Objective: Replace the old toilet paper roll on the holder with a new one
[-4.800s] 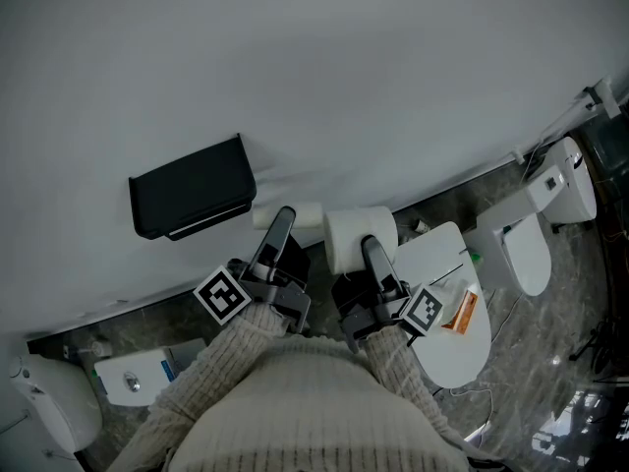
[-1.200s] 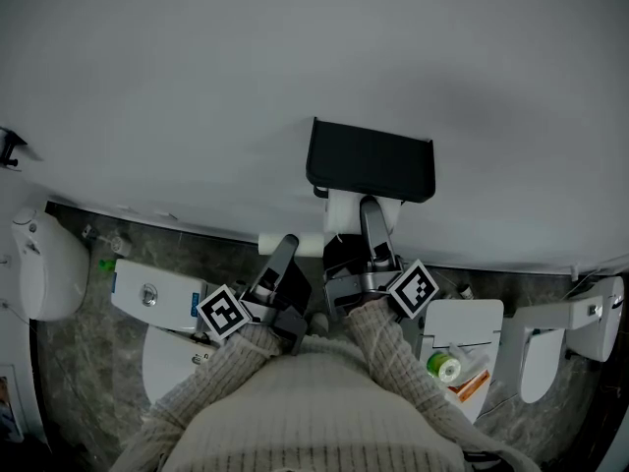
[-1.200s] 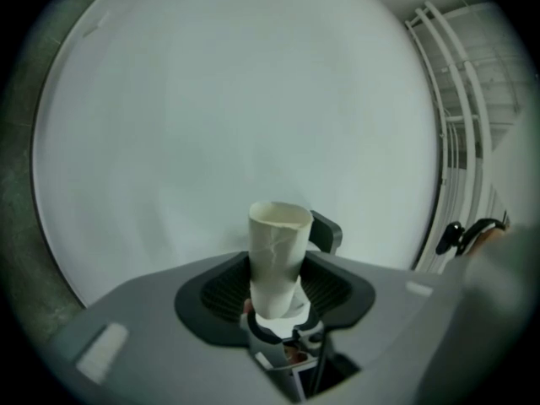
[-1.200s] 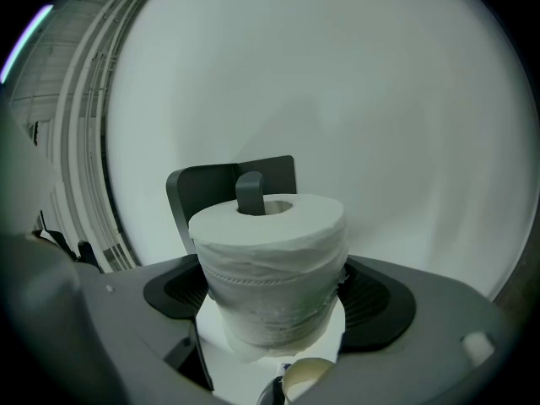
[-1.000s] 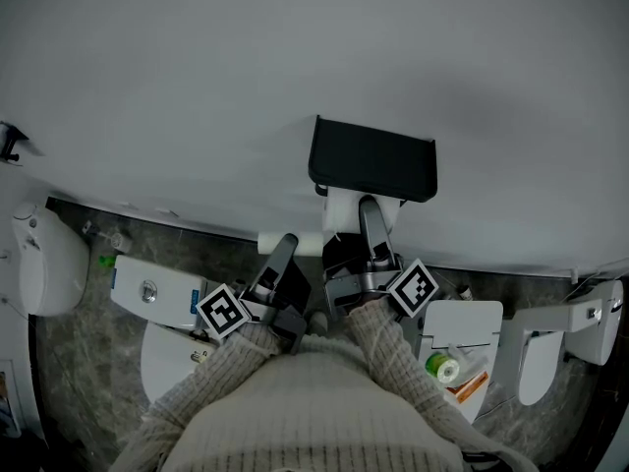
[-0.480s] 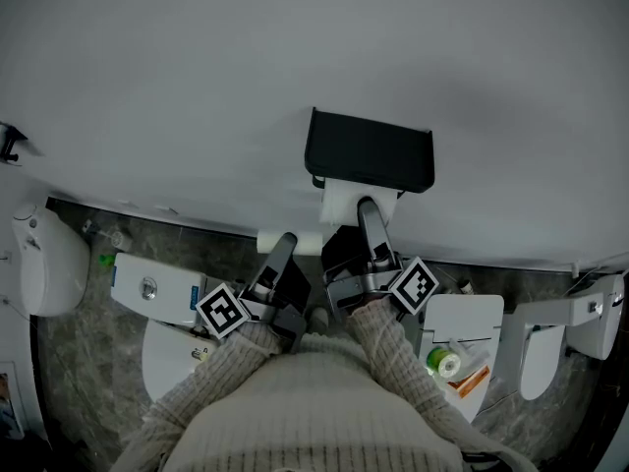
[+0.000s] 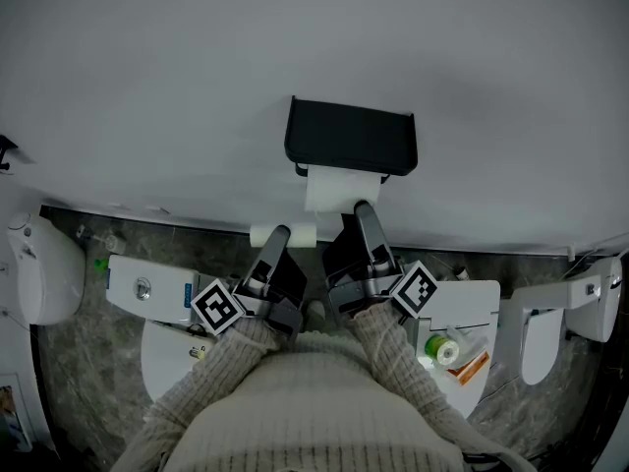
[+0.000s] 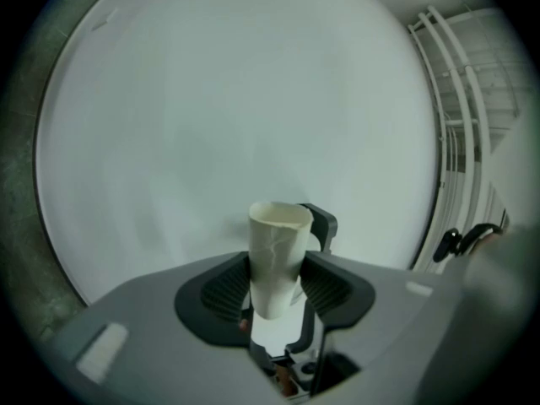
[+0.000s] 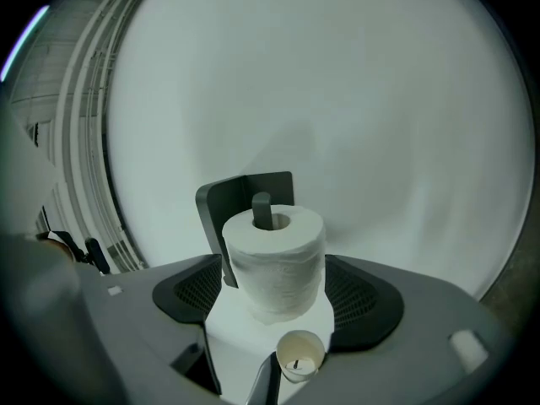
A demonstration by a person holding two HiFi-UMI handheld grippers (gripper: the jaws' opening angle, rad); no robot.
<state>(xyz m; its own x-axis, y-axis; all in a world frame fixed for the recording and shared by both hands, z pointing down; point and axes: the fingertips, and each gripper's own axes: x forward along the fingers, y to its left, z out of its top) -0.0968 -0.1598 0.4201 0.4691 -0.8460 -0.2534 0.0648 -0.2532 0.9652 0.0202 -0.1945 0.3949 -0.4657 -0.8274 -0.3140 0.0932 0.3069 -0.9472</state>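
The black holder [image 7: 350, 138] is fixed to the white wall. A new white roll [image 7: 341, 189] hangs under it, and in the right gripper view the roll [image 9: 274, 260] sits on the holder's peg [image 9: 262, 210]. My right gripper [image 7: 360, 210] is just below the roll and open. Its jaws have just been closing a little, with the roll between them, but the pads [image 9: 364, 298] do not press on it. My left gripper [image 7: 279, 234], to the left, is shut on the empty cardboard tube [image 7: 301, 234], which stands out between its jaws [image 8: 277, 260].
Toilets stand along the wall over a grey marble floor: one at far left [image 7: 39, 264], a tank [image 7: 147, 288] below the left gripper, and a closed lid [image 7: 486, 308] at right carrying a green item [image 7: 447, 347] and an orange pack [image 7: 472, 367]. White rails [image 8: 460, 142] are beside the wall.
The right gripper carried the new roll to the holder, let it go and has drawn back a little; the roll stays on the peg. The left gripper still holds the tube.
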